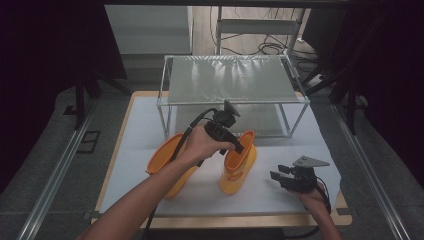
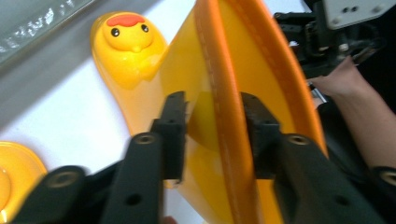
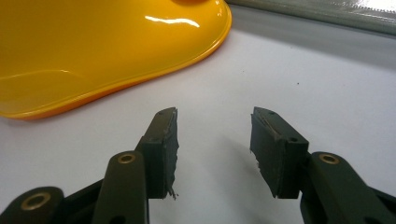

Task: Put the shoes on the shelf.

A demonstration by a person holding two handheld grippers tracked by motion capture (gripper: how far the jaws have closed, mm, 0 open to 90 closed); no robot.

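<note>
Two yellow rubber boots with orange rims stand on the white mat. One boot [image 1: 237,170] is upright at the middle, and its toe bears a duck face [image 2: 128,37]. The other boot [image 1: 167,160] lies on its side to the left, partly behind the person's left forearm. My left gripper [image 1: 239,147] comes down over the upright boot's orange rim [image 2: 224,116]; its jaws straddle the boot wall with a gap still showing at the left pad [image 2: 175,121]. My right gripper [image 1: 276,174] rests open near the mat's right front, nothing between its jaws [image 3: 215,135], pointing at the upright boot's foot [image 3: 93,46].
A metal-framed rack [image 1: 232,80] with a mesh top shelf stands at the back of the mat [image 1: 300,145], just behind the boots. Its lower edge [image 3: 327,14] runs across the right gripper view. Rails run along both sides of the table.
</note>
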